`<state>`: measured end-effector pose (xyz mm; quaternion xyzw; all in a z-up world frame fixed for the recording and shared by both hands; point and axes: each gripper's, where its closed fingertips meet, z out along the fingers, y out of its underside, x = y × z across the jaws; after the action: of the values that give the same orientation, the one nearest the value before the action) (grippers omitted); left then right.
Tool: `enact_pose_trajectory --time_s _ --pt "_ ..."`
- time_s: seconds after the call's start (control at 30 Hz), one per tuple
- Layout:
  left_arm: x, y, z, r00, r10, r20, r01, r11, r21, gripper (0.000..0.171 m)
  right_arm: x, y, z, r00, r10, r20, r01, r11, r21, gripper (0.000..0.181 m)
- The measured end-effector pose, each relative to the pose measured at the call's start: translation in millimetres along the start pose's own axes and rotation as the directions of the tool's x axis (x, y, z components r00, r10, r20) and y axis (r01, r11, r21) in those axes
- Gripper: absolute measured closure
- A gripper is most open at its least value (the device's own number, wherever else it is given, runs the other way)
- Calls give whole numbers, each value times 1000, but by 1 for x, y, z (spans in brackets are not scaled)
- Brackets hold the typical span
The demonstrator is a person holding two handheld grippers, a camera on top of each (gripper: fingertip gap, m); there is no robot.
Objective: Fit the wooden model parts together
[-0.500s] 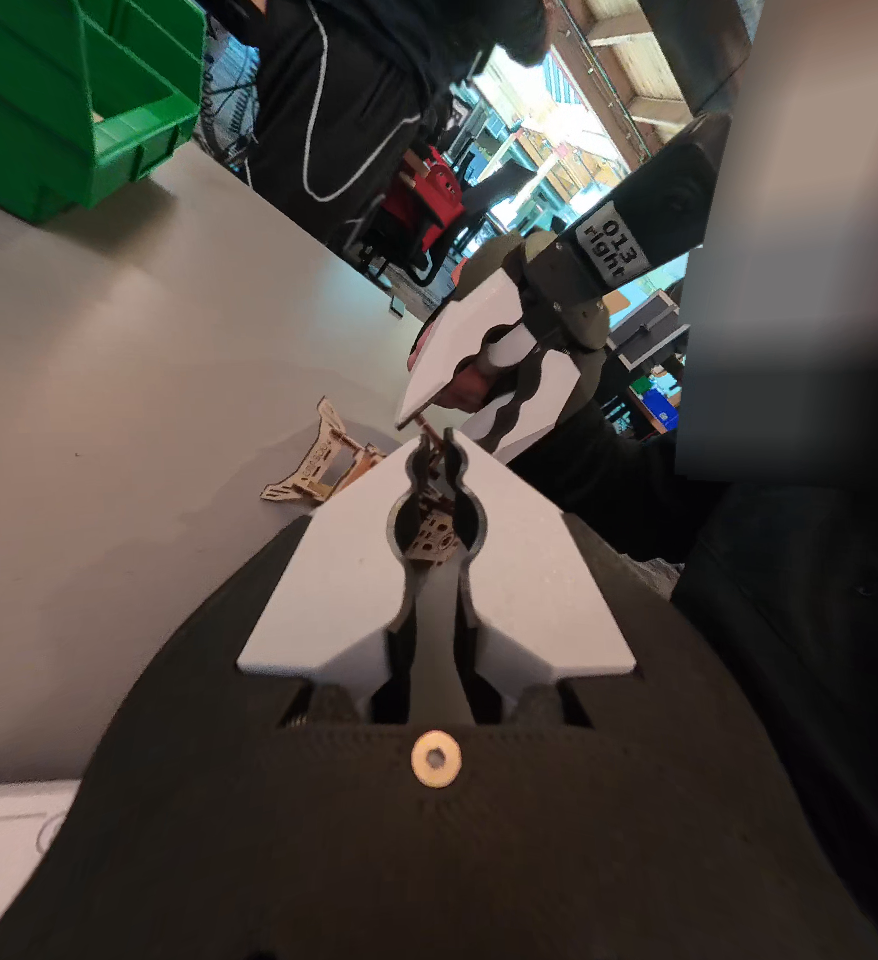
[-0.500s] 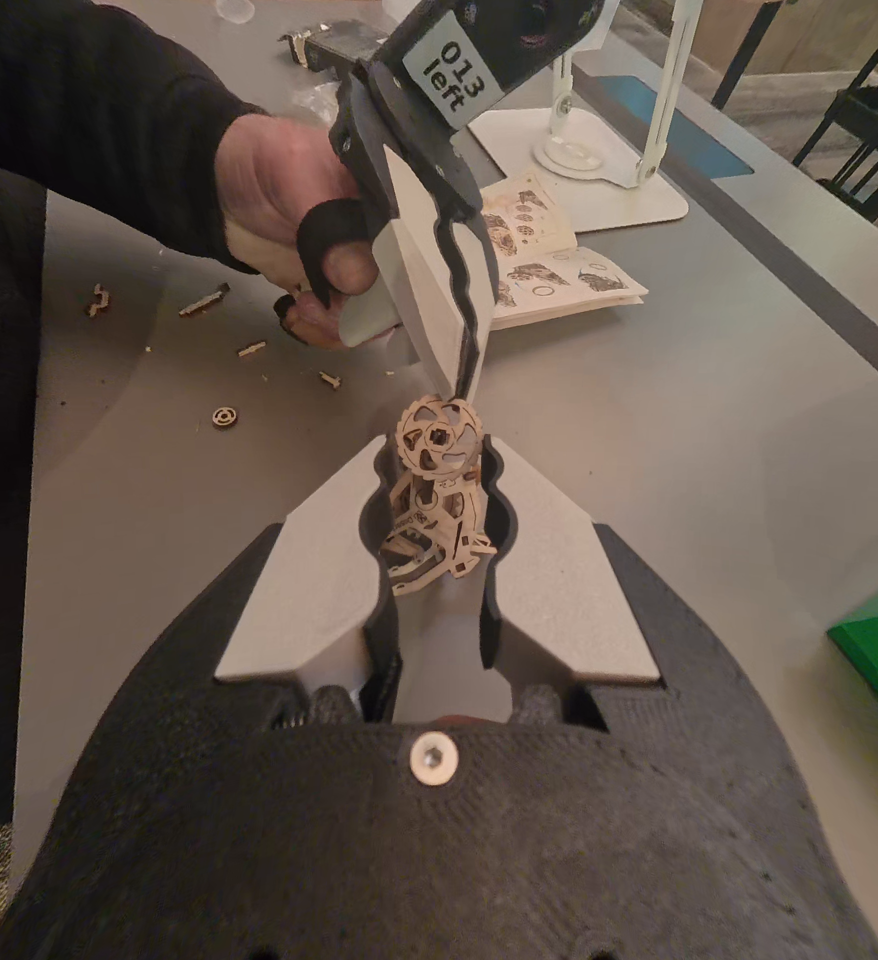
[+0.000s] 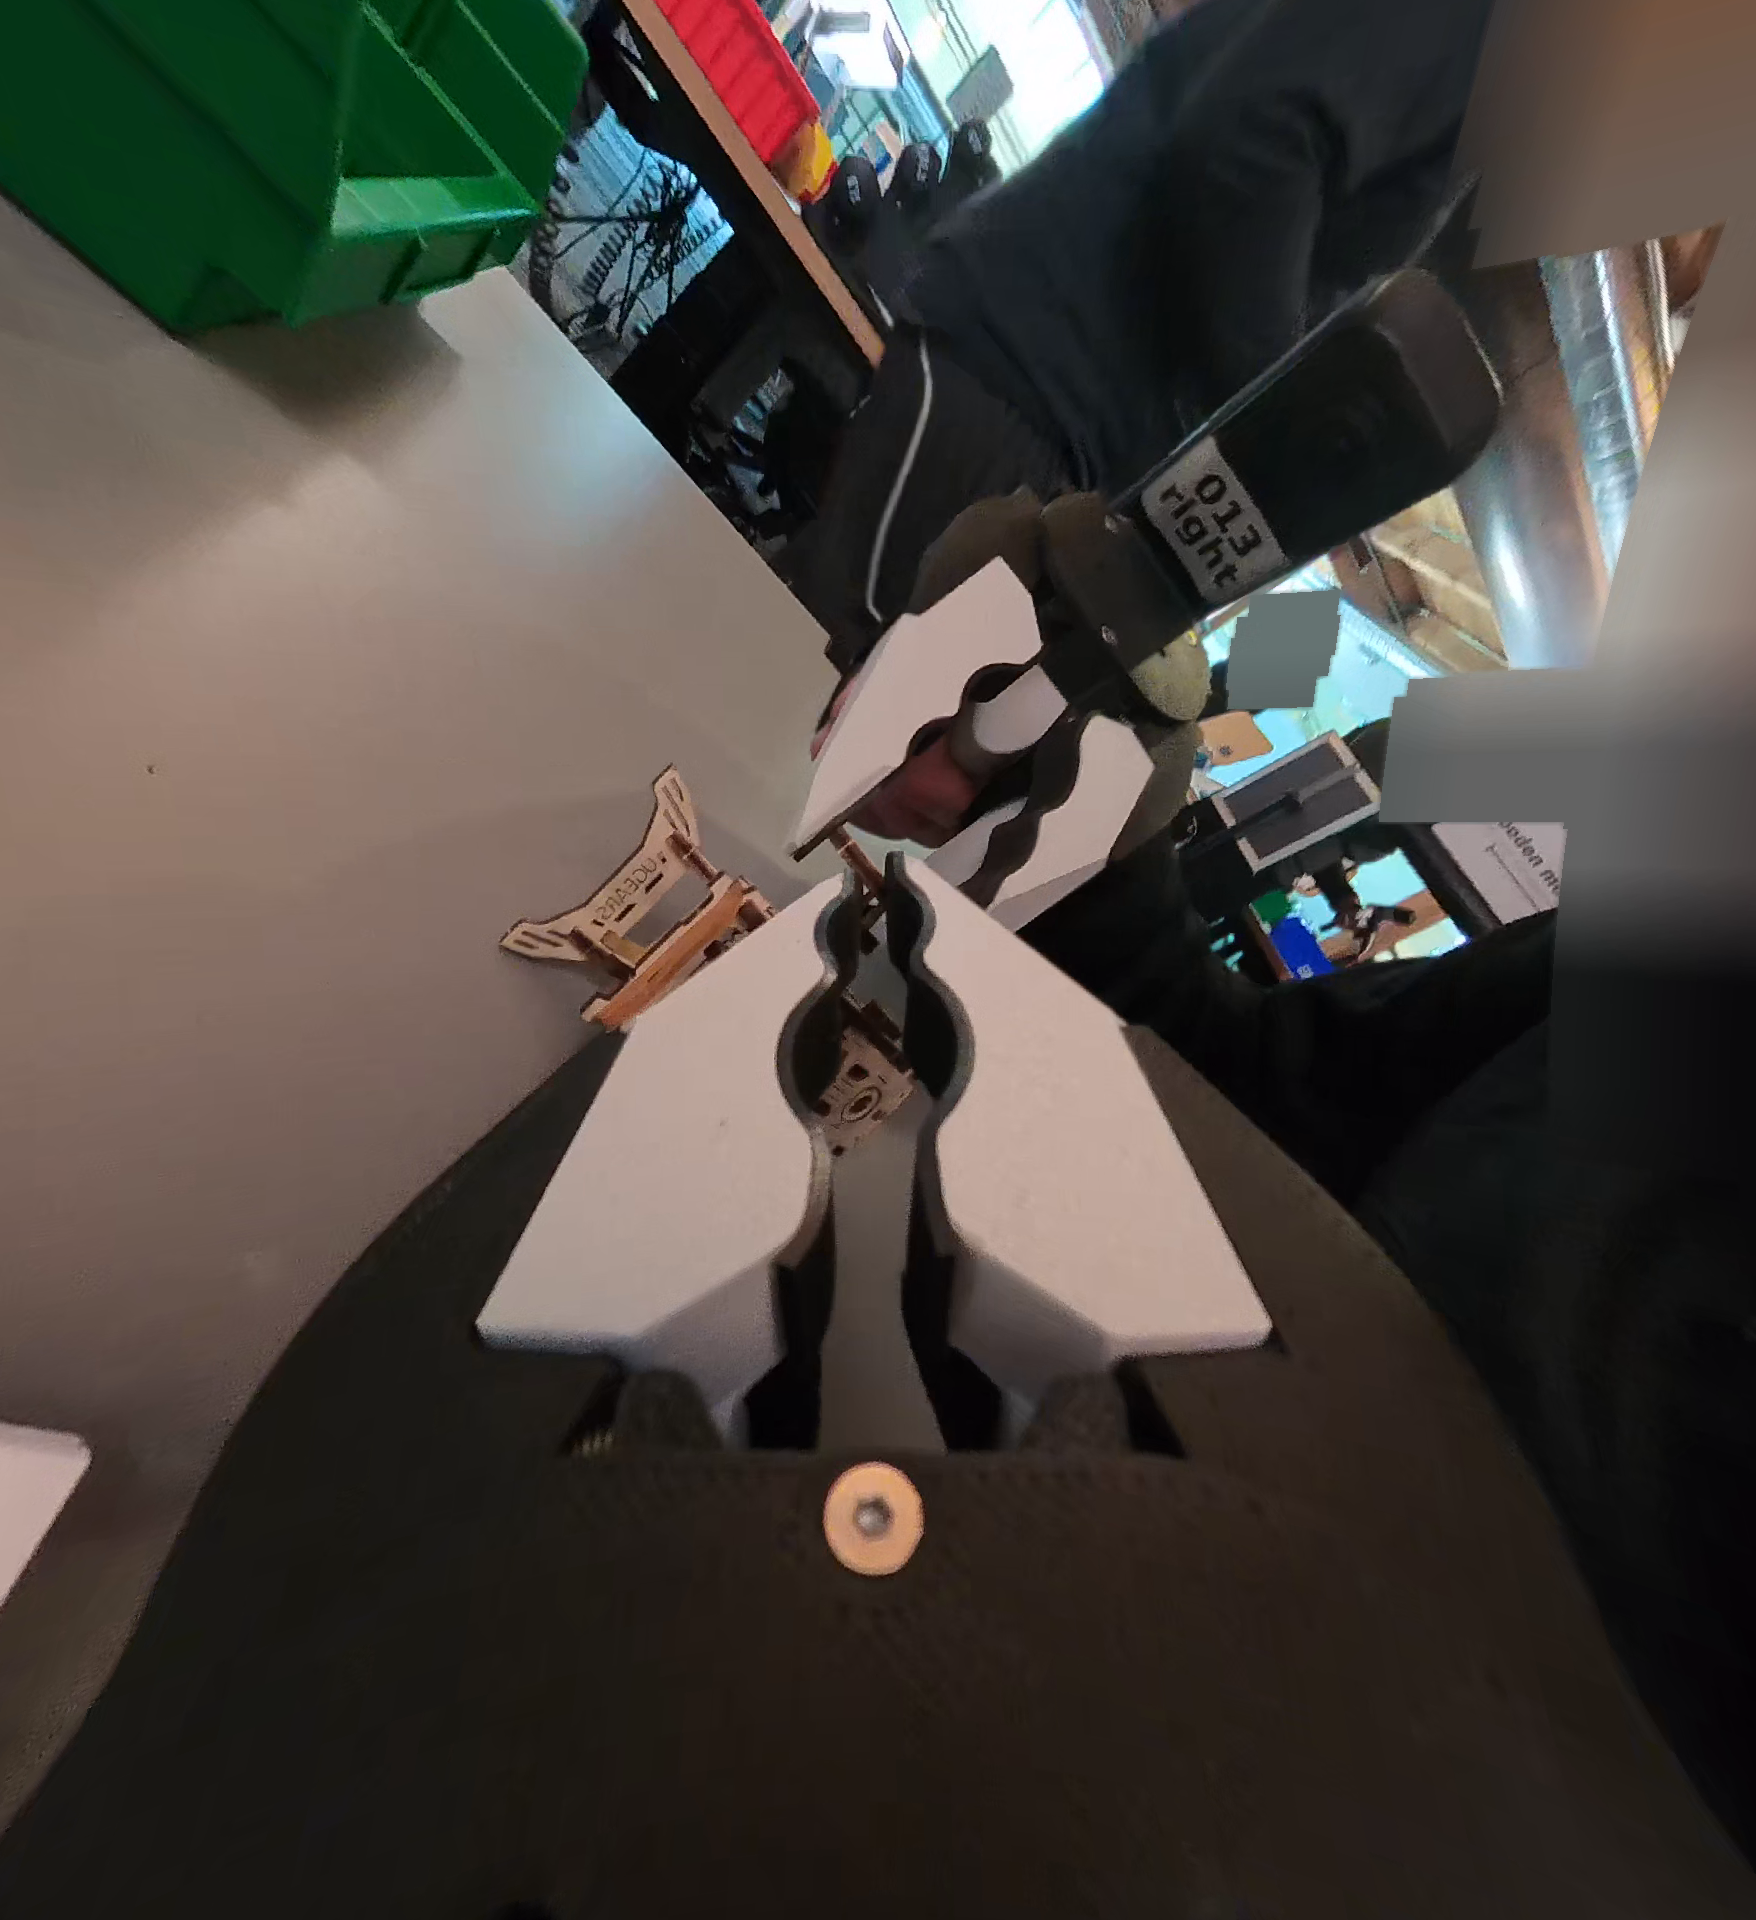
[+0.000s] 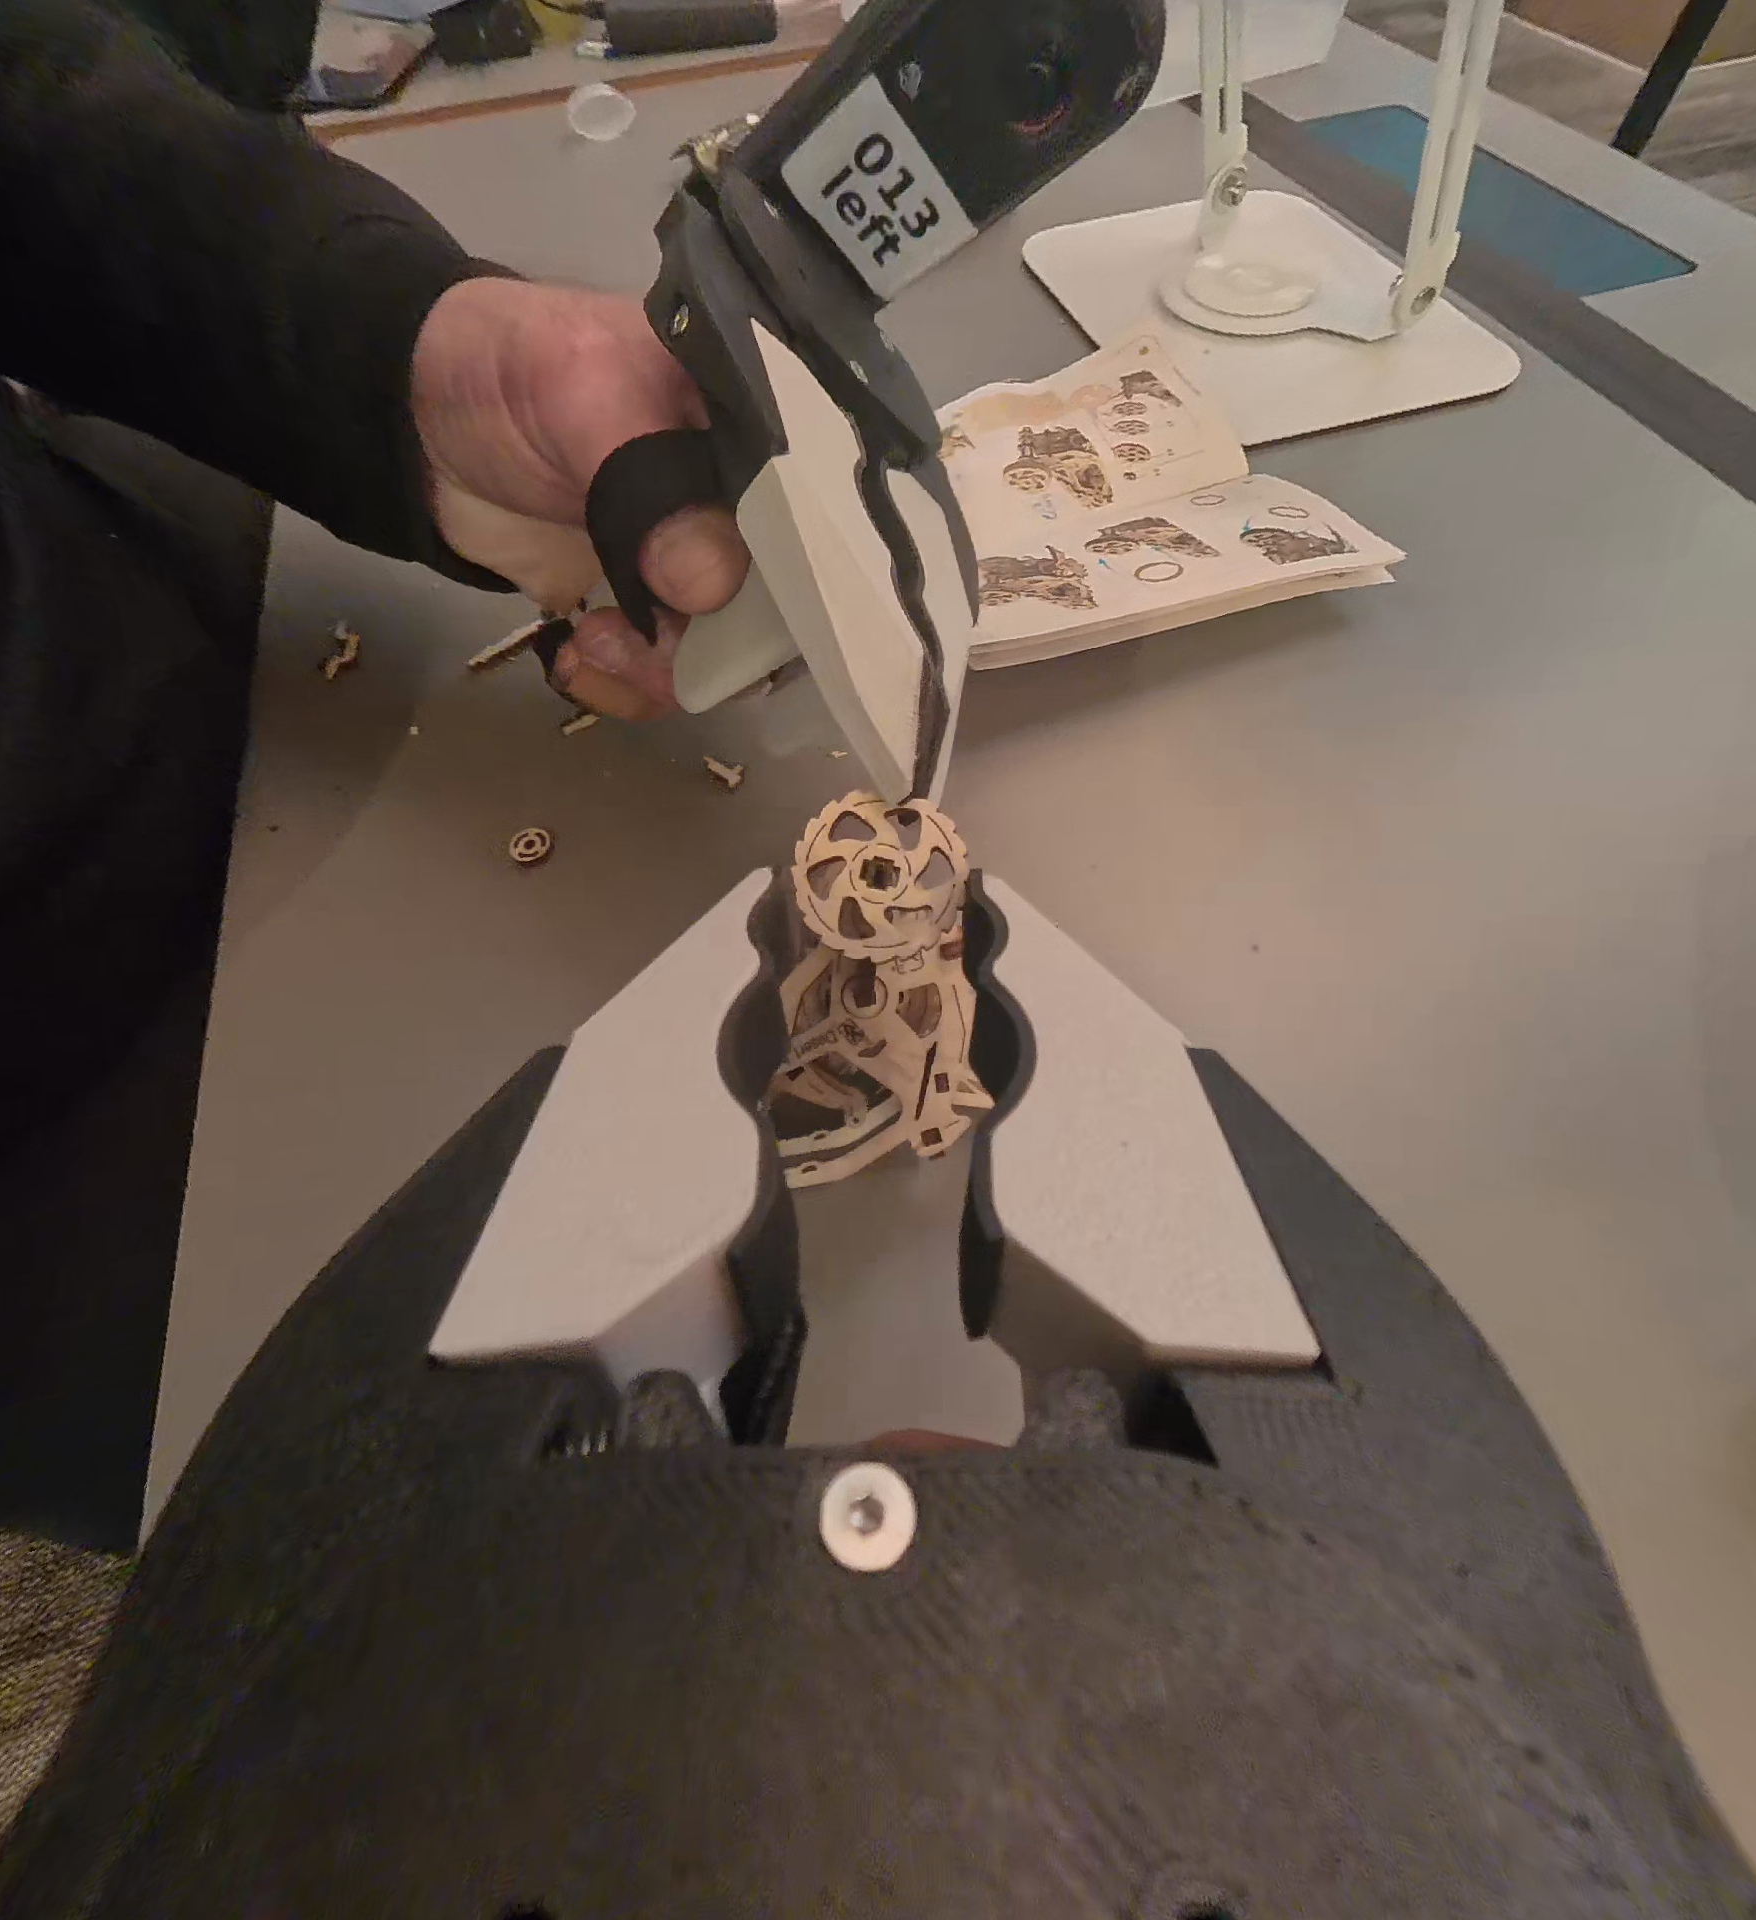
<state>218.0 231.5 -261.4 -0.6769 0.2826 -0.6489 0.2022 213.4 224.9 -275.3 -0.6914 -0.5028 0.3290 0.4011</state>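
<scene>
My right gripper [image 4: 869, 904] reaches forward over the grey table [image 4: 1321, 935], level with its surface, and its 2 jaws are clamped on the wooden model [image 4: 879, 1049], which stands upright between the wavy black pads. The model's body sits deep in the wide hollow between the jaws, and its toothed wheel [image 4: 879, 878] pokes out past my fingertips at the far end. My left gripper [image 4: 915, 774] comes down from above at a steep slant, a hand [image 4: 552, 468] wrapped round its grip with a finger through the black loop, and its tips meet the top rim of that wheel. From the left wrist view, my left jaws [image 3: 869, 883] stand nearly together with only a thin gap; a thin wooden piece [image 3: 858, 883] shows in that gap, but I cannot tell whether they truly pinch it. Another wooden assembly [image 3: 645, 925] lies on the table just left of my left fingers. Small wooden scraps [image 4: 531, 847] are scattered near the hand, an open instruction booklet [image 4: 1165, 520] lies beyond, beside a white stand [image 4: 1269, 301], and a green bin [image 3: 261, 156] sits at the table's far side.
</scene>
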Motion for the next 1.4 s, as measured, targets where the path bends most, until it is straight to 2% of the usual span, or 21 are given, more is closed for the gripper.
enact_pose_trajectory --time_s 0.1,0.33,0.5,0.6,0.7,0.8,0.97,1.1,1.23,1.3,1.4 --pt "0 1 -1 999 -45 -9 45 998 38 170 -1 0 1 1000 4 24 -4 1000 -8 151" --pt "0 3 -2 1000 -11 -10 12 996 85 170 -2 0 1 1000 -27 6 27 999 -29 152" --pt "1 1 -4 999 39 21 -40 998 49 171 -1 -4 0 999 -5 -40 6 1000 7 151" --pt "1 0 -3 997 66 39 -67 997 31 170 -3 -12 -10 997 -3 -82 9 997 74 155" --pt "0 0 -3 995 83 51 -84 996 21 170 -1 -2 -7 991 -21 -133 23 1000 14 153" --pt "-1 1 -3 995 79 56 -81 996 35 170 -1 -2 -5 990 -22 -140 24 1000 12 155" --pt "-1 2 -4 980 172 102 -177 984 36 170 -1 -1 -4 983 -69 -170 68 998 -10 155" --pt "0 2 -5 959 253 127 -255 967 -5 171 -3 -3 -6 984 -25 -176 29 999 18 155" --pt "1 2 -6 956 263 134 -264 964 -7 171 -7 -13 -12 992 33 -126 -19 994 112 164" --pt "2 3 -5 947 287 142 -286 958 -23 171 -9 -9 -7 993 30 -118 -19 996 88 174" --pt "3 4 -5 936 312 165 -313 949 -21 171 -7 -9 -7 989 7 -148 6 996 89 179"
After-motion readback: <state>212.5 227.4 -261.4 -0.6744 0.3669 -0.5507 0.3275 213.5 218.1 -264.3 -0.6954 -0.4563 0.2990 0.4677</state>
